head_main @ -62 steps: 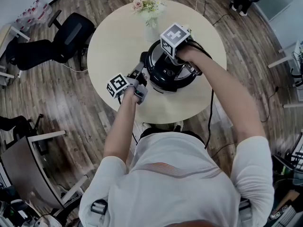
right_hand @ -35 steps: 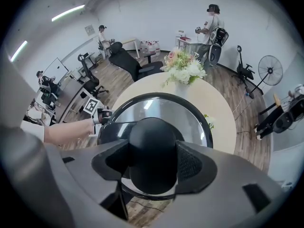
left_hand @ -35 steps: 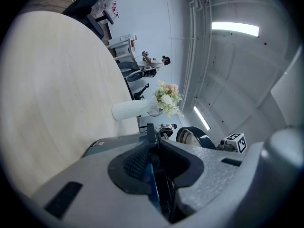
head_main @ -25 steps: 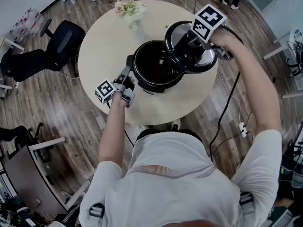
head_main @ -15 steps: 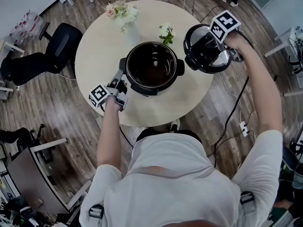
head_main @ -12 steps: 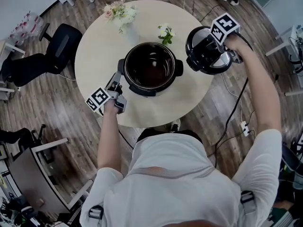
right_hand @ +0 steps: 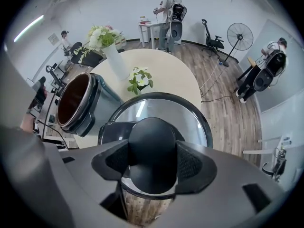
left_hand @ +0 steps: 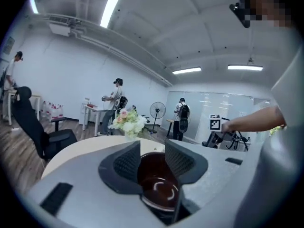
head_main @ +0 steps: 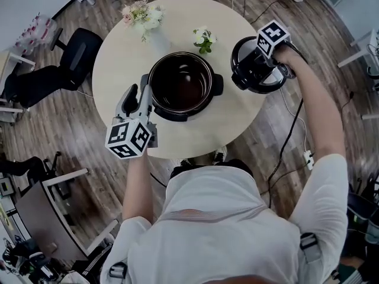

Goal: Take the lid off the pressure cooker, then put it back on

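my right gripper (head_main: 257, 61) points straight down over the right edge of the round table (head_main: 231, 120). its two pads are clamped on the black knob (right_hand: 152, 146) on top of the lid (head_main: 249, 83), one on each side, so the lid is in my grip. in the right gripper view the shiny lid (right_hand: 190, 122) spreads out under my right gripper (right_hand: 153, 163), part over the table (right_hand: 166, 70) and part over the wooden floor; i cannot tell whether it touches the table top.

the pressure cooker (head_main: 177, 84) stands uncovered near the middle of the table, its dark bowl open to the ceiling, well apart from the lid and to its left in the head view. from my right gripper it shows as a grey pot (right_hand: 78, 103) beside the lid.

my left gripper (head_main: 138, 90) is lifted, just left of the cooker and clear of it, lying nearly level. its jaws have just been opening; they stand apart with nothing pressed between them. in the left gripper view my left gripper (left_hand: 152, 151) frames the cooker's brown inside (left_hand: 159, 184) further off, through the gap.

a bouquet (head_main: 141, 16) in a pale vase stands at the far left of the table, and a small posy (head_main: 203, 37) stands behind the cooker. both show again from the right gripper, the bouquet (right_hand: 99, 37) and the posy (right_hand: 138, 80).
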Available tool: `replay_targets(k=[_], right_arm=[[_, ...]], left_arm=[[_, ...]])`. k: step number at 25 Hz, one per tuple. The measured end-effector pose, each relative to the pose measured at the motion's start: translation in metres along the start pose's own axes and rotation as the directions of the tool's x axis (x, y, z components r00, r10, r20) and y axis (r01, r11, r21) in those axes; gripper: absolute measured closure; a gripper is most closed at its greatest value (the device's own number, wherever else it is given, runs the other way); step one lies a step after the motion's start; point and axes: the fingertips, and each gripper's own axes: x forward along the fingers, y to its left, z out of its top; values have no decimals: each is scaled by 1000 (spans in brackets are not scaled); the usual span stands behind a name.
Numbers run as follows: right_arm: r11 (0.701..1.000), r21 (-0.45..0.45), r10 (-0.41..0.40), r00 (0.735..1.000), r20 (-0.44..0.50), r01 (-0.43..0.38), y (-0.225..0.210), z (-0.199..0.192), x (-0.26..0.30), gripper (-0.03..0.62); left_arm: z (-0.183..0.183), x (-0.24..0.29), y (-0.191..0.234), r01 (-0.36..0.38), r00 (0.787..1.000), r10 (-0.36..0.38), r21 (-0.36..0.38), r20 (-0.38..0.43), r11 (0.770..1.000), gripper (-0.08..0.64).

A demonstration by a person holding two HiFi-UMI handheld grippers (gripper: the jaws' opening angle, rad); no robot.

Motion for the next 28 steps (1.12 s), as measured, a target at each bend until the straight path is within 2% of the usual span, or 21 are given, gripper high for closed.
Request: replay_targets(k=[5, 9, 13, 17, 21, 28], right_arm=[[1000, 6, 11, 1000, -7, -11, -8, -8, 26, 311], [1000, 14, 20, 1000, -8, -20, -11, -13, 54, 311], [1000, 3, 12, 1000, -16, -12, -14, -20, 85, 311], [999, -18, 31, 999, -29, -31, -7, -29, 116, 311], [998, -35, 49, 998, -41, -51, 2, -33, 137, 310], [996, -83, 20, 999, -44, -23, 10, -35, 157, 310]], left_arm=[[27, 30, -72, 87, 996, -89, 81, 27, 993, 413], [35, 55, -120, 135, 990, -141, 141, 30, 981, 474], [33, 73, -154, 174, 983, -181, 166, 26, 971, 533], [26, 81, -171, 190, 980, -197, 195, 18, 962, 550], [20, 87, -175, 189, 981, -193, 183, 5, 965, 555], [18, 94, -176, 185, 982, -188, 172, 3, 968, 555]])
